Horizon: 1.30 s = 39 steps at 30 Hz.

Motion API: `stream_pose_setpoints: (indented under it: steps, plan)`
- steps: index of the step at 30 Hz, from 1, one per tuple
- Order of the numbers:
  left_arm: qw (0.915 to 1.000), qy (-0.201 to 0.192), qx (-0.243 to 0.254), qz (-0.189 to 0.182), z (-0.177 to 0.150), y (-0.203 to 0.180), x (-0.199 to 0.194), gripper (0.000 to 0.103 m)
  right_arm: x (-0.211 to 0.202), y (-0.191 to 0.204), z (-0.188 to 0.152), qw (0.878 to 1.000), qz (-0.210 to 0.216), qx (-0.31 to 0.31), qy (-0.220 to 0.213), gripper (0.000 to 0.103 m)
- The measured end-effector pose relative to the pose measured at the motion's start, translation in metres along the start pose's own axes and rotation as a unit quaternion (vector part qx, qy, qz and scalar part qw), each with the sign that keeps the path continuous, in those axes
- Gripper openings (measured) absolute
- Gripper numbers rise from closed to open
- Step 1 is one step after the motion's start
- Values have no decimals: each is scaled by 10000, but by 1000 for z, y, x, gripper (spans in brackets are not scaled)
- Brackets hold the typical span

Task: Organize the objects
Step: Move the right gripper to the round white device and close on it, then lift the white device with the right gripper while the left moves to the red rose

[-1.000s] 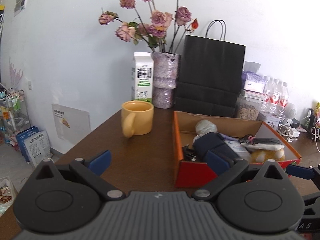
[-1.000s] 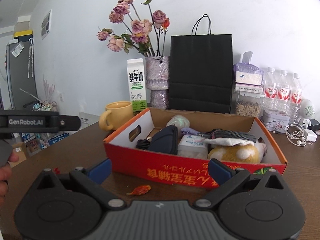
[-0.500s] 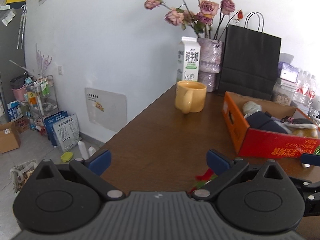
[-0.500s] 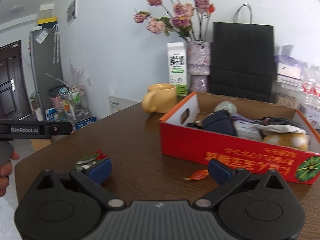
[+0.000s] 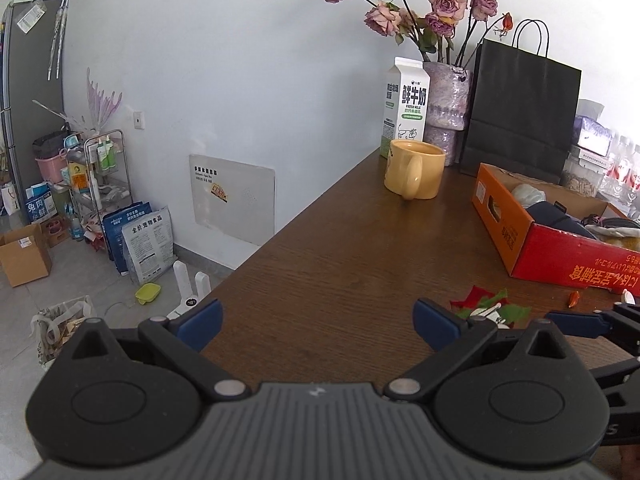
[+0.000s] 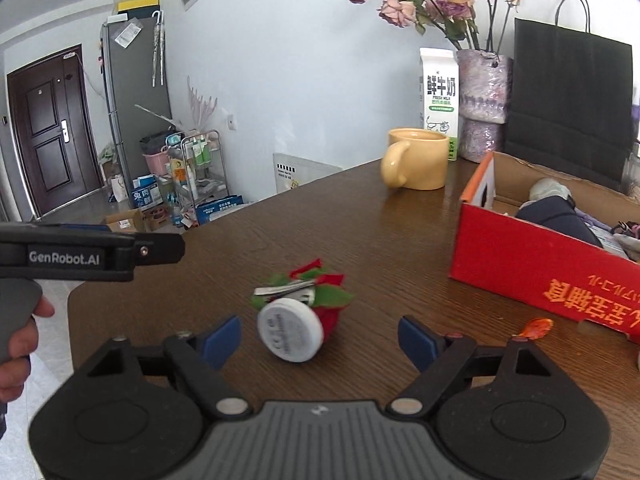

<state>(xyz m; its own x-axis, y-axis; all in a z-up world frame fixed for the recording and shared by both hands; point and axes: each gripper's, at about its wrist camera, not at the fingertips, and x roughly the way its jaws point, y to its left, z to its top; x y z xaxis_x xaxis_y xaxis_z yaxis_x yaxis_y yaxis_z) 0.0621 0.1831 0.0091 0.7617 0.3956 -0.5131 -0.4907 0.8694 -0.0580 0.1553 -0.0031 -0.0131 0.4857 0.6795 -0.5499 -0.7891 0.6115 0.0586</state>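
Observation:
A small red and green felt ornament with a round white base [image 6: 290, 334] lies on its side on the brown table [image 6: 360, 232]. My right gripper [image 6: 320, 338] straddles it, its jaws closing, and the blue pads [image 6: 222, 336] stand clear of it on both sides. In the left wrist view the ornament [image 5: 490, 306] shows just right of my left gripper [image 5: 318, 322], which is open over bare wood. A red cardboard box [image 6: 540, 264] with several items inside sits to the right.
A yellow mug [image 6: 418, 164], a milk carton [image 6: 438, 100], a vase of dried roses [image 6: 482, 104] and a black paper bag [image 6: 568, 96] stand at the back. An orange petal [image 6: 534, 328] lies by the box. The table's left edge [image 5: 240, 272] drops to a cluttered floor.
Both grippers swung left, away from the red box, and sank toward the table. The ornament came between the right gripper's jaws, which have narrowed. The left gripper stayed open.

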Motion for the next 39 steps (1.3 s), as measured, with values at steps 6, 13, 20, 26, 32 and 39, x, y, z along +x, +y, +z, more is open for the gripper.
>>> stream_pose_setpoints:
  steps: [6,13,20,26,32,39]
  plan:
    - [10000,46,-74,-10,-6,9,-5,103,20,20,4,9994,-295,57,193,45]
    - [9998,15,-19,-205,-7,1,-8,103,10,-3,-1,9998,97,13,197,39]
    - [9960,130,323,-818,-7,-40,0,103,-10,-60,-7,9987,433,-151,225,39]
    - [9849,281,484,-1638,0,-92,16,100,-18,-100,-11,9978,571,-236,248,39]
    - [9712,629,397,-2264,8,-136,46,79,-23,-124,-15,9966,794,-170,169,39]
    - [9594,960,338,-2630,10,-160,72,55,-23,-135,-18,9945,1006,-262,120,39]
